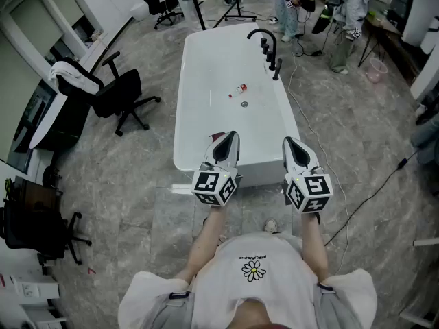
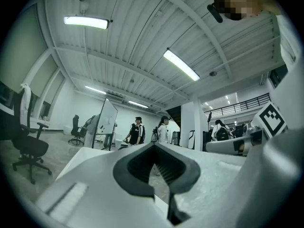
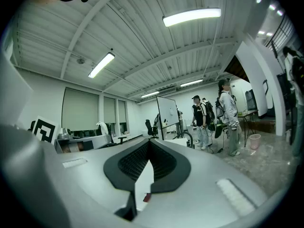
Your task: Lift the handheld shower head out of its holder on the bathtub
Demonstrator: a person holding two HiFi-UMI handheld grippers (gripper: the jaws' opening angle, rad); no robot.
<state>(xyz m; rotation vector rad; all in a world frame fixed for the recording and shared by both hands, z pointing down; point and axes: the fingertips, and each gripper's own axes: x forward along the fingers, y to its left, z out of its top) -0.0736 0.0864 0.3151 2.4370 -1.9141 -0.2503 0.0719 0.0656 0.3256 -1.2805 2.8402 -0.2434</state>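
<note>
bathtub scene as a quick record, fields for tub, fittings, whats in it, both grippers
tub: white, freestanding
fittings: black, on far right rim; too small to tell apart
in tub: bottle, drain
left gripper: shut, empty, at near end of tub
right gripper: shut, empty, at near end, well short of fittings

This is a large open workspace, part office and part test studio, not a home bathroom. A freestanding white bathtub (image 1: 182,118) sits alone on a grey tiled floor (image 1: 103,184), with rolling office chairs (image 1: 116,96) and a desk with screens (image 1: 42,118) around it. A loose cable (image 1: 374,196) runs across the floor. People with backpacks (image 3: 199,118) stand by a whiteboard (image 3: 167,109), under strip lights (image 3: 191,16) on a ribbed metal ceiling (image 3: 142,37).
</note>
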